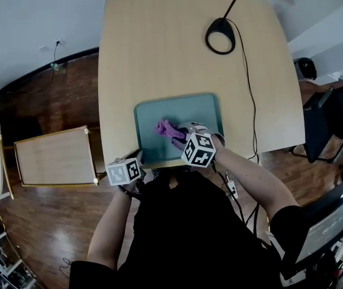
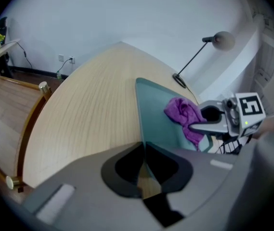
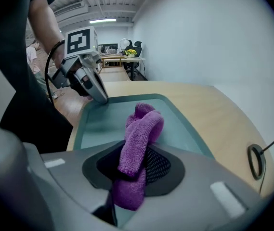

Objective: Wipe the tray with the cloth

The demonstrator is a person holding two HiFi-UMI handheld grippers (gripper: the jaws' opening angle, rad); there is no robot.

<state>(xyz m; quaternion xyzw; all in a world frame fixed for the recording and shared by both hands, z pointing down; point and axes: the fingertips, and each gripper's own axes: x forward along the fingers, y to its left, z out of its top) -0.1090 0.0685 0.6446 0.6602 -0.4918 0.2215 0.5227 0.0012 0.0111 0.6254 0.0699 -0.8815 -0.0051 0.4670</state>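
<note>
Right hand-held gripper [image 3: 137, 153] clamped on purple cloth [image 3: 144, 124], held over teal tray [image 3: 103, 121]. Left hand-held gripper [image 2: 144, 150] pinched shut on the tray's near rim. Tray sits on tabletop [image 1: 159, 41].

left gripper [image 2: 143, 152]: pitched down, jaws nipped on the rim of the teal plastic tray [image 2: 158, 121]. right gripper [image 3: 136, 163]: pitched down, jaws clamped on the purple knitted cloth [image 3: 142, 126]. Both forearms bare, reaching forward.

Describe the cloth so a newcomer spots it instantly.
On the light wooden table lies a teal tray, at the edge nearest the person. The cloth is on it, pinched in the right hand-held gripper: a bunched purple terry rag, the only purple thing there.
</note>
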